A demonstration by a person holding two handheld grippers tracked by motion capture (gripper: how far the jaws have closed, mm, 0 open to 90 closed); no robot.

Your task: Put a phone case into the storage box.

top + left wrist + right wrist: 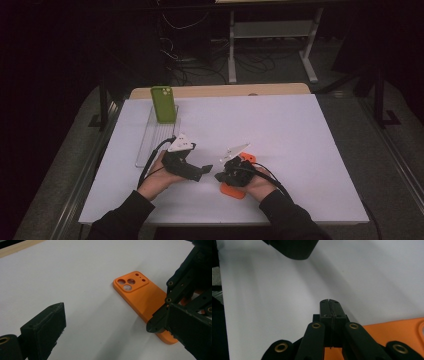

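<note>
An orange phone case (143, 301) is lying flat on the white counter (300, 135), back side up, with its camera cut-outs showing at the end farther from the person. In the high view it is sitting near the front edge of the counter, mostly hidden under the right gripper (220, 176) and the hand holding it.

The right gripper is hovering right over the near part of the case, its jaws pressed fully together with nothing between them; in the right gripper view the closed tips (330, 308) are pointing out over bare counter, and the orange case is lying just behind and beside them. Whether the gripper is touching the case I cannot tell.

The left gripper (204, 170) is sitting just beside the right one, to its left, with its jaws spread wide and empty. In the left gripper view the case is lying between those jaws but farther off, closer to the jaw on that view's right.

A green phone case (164, 104) is standing upright at the far left, on a clear tray (147, 142), well apart from both grippers.
</note>
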